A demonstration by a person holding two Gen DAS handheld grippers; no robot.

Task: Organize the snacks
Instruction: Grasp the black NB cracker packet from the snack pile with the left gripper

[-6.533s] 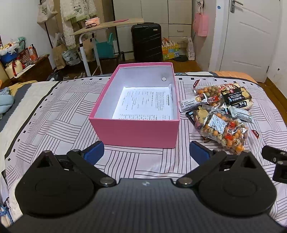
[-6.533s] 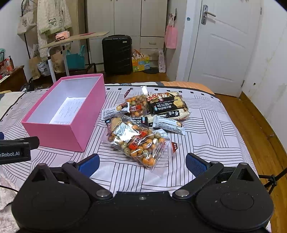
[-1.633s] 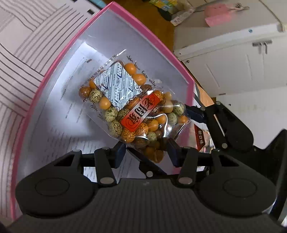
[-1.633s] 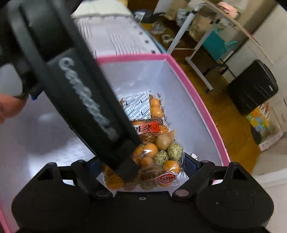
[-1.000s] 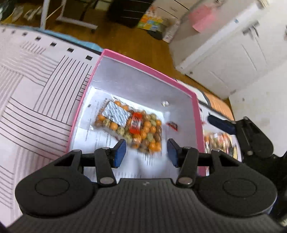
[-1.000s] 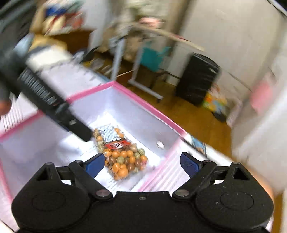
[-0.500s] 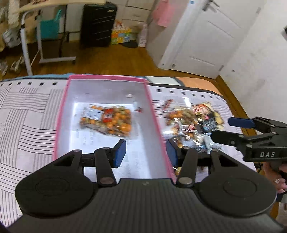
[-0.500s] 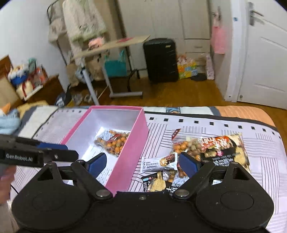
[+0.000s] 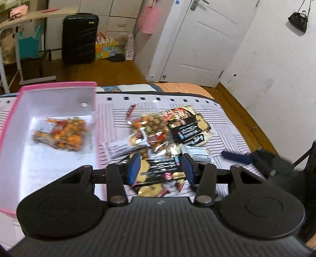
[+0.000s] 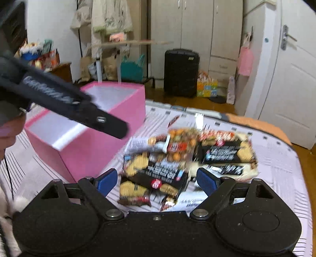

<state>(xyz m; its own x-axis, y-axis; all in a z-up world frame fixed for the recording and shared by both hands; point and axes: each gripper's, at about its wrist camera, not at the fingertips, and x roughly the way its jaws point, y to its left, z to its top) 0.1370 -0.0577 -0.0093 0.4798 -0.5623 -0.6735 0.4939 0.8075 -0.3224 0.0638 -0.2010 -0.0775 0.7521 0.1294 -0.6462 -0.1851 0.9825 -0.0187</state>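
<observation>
A pink box (image 9: 57, 86) sits on the striped bed and holds one bag of orange and green coated nuts (image 9: 63, 134). To its right lies a pile of snack packets. My left gripper (image 9: 161, 166) is open and empty, above a black biscuit packet (image 9: 160, 168). My right gripper (image 10: 157, 180) is open and empty, over the same black biscuit packet (image 10: 156, 178). A second nut bag (image 9: 152, 126), a white bar (image 9: 122, 147) and more black packets (image 9: 187, 126) lie behind it. The left gripper's finger (image 10: 79, 112) crosses the right wrist view.
The pink box's near wall (image 10: 88, 154) stands left of the pile. The bed's right edge (image 9: 237, 122) drops to a wooden floor. A black suitcase (image 9: 79, 37), a folding table (image 9: 29, 15) and a white door (image 9: 207, 39) stand beyond the bed.
Both grippers have let go of the nut bag, which now lies in the pink box. Both have swung right and come down over the black biscuit packet in the pile.
</observation>
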